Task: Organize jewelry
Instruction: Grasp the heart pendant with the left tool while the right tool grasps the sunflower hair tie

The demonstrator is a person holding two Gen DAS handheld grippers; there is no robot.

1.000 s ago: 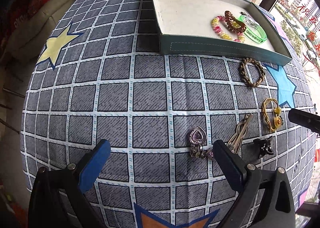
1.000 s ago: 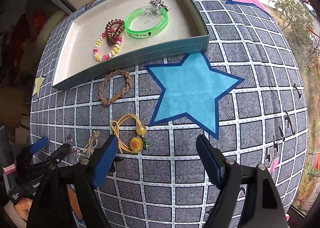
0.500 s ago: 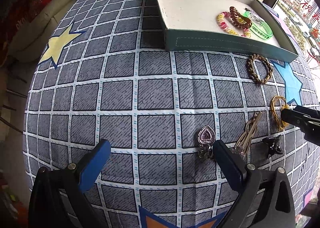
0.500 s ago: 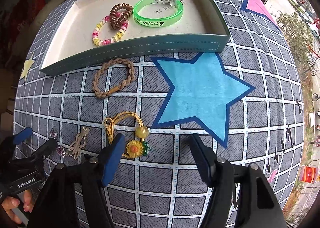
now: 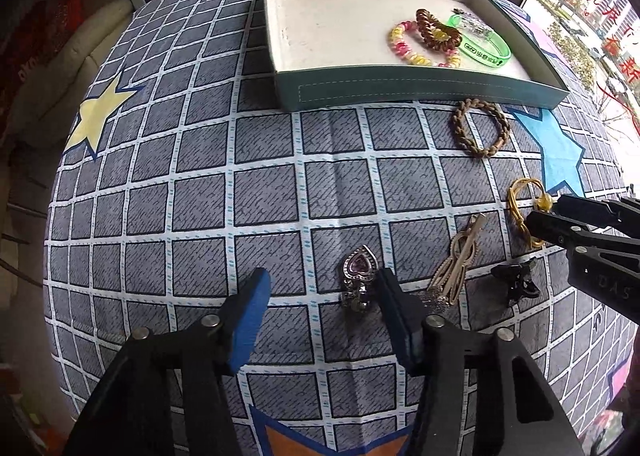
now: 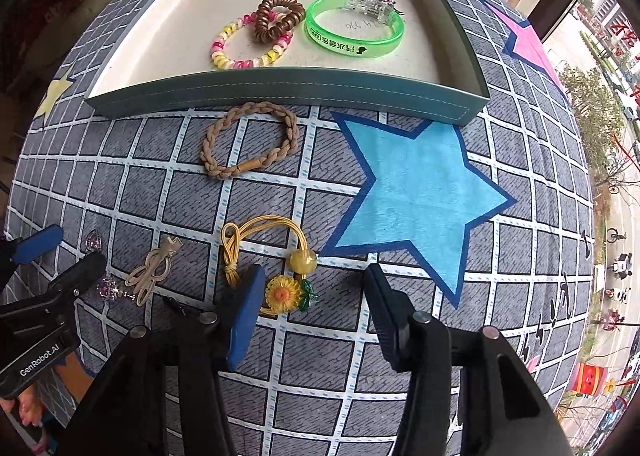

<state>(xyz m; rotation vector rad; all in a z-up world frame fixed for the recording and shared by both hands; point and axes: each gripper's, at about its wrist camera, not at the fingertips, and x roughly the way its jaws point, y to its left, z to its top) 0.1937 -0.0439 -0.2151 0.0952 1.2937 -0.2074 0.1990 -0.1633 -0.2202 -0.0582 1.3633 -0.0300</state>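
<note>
We bring both grippers down steeply over the checked cloth on the table [image 5: 248, 192], one piece each, so that two go to the tray [image 6: 280, 86] together. The left gripper [image 5: 322, 292] has just been closing; its fingers stand half-wide and hold nothing, with the heart pendant [image 5: 359, 270] just inside the right-hand finger [image 5: 394, 308] and apparently touching it. The right gripper [image 6: 314, 292] has also been closing, fingers half-wide and empty. The sunflower hair tie [image 6: 282, 292] lies against its left-hand finger [image 6: 246, 312], well off-centre. In the tray already sit a beaded bracelet [image 6: 244, 52], a coil hair tie [image 6: 278, 16] and a green bangle [image 6: 354, 30], kept to one end, leaving room. The braided bracelet [image 6: 250, 140] waits just outside the tray wall.
</note>
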